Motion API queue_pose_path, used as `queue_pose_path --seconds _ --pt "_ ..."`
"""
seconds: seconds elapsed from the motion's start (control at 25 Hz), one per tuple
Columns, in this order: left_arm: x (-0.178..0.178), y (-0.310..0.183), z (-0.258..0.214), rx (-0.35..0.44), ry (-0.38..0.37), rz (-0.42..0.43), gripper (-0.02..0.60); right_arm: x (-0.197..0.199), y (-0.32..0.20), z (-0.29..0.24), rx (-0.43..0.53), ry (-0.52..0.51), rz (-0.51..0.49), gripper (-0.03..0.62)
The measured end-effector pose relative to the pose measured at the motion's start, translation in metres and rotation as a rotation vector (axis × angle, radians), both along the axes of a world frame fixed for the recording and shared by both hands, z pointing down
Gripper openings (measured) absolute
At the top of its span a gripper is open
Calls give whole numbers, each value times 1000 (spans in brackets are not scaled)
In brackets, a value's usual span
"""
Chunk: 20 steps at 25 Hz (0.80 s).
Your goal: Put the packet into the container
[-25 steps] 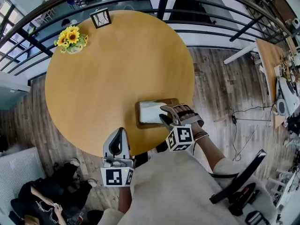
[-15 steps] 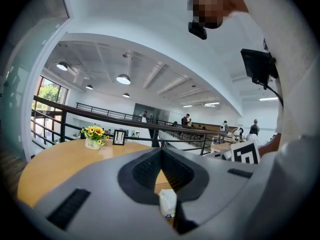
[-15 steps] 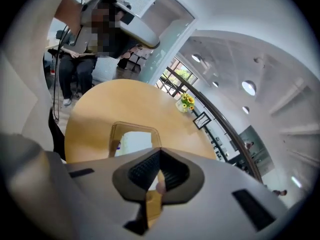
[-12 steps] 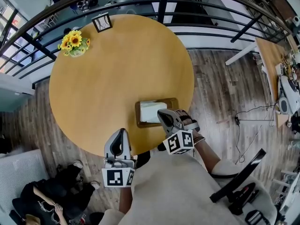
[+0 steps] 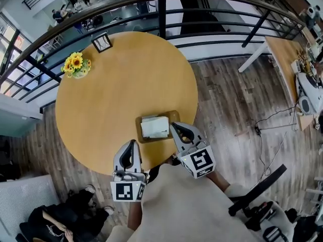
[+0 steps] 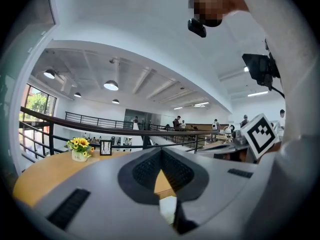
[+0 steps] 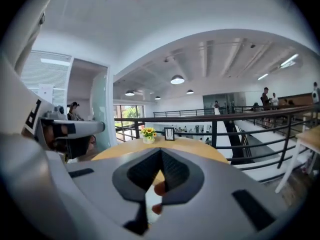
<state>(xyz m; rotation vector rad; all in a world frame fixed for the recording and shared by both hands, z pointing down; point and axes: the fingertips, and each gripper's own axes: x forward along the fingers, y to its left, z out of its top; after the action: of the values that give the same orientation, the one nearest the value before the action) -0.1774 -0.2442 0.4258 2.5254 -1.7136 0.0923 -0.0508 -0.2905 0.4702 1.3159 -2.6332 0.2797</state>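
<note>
Lying in the rectangular wooden container [image 5: 138,127], a flat white packet [image 5: 154,127].

The packet [image 5: 154,126] is white, soft-looking and roughly rectangular, with a crease or layered edge running across its top face. It lies flat inside the container [image 5: 139,133], its long side running roughly from 9 to 3 o'clock with a slight tilt. It fills most of the inside, leaving a band of brown showing at the 9 o'clock end and along the 12 and 6 o'clock sides.

The container is a shallow brown rectangular tray with rounded corners and a low rim. It sits level on the round, wood-coloured tabletop [image 5: 116,84], at about 5 o'clock from the tabletop's centre and near its edge.
</note>
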Motion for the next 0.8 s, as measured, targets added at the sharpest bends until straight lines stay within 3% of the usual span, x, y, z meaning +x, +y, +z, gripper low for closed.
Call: queue_pose_path --seconds 0.16,0.32,0.56,0.8 --pt "26 6 4 9 -11 18 5 21 11 -7 18 -51 -10 2" --pt "45 11 5 24 -19 11 5 27 21 -16 9 -95 -83 2" --pt "73 25 8 31 -14 33 5 37 35 -23 51 -59 -86 2" --pt "72 47 -2 74 -25 46 5 35 71 -24 78 -39 -83 2"
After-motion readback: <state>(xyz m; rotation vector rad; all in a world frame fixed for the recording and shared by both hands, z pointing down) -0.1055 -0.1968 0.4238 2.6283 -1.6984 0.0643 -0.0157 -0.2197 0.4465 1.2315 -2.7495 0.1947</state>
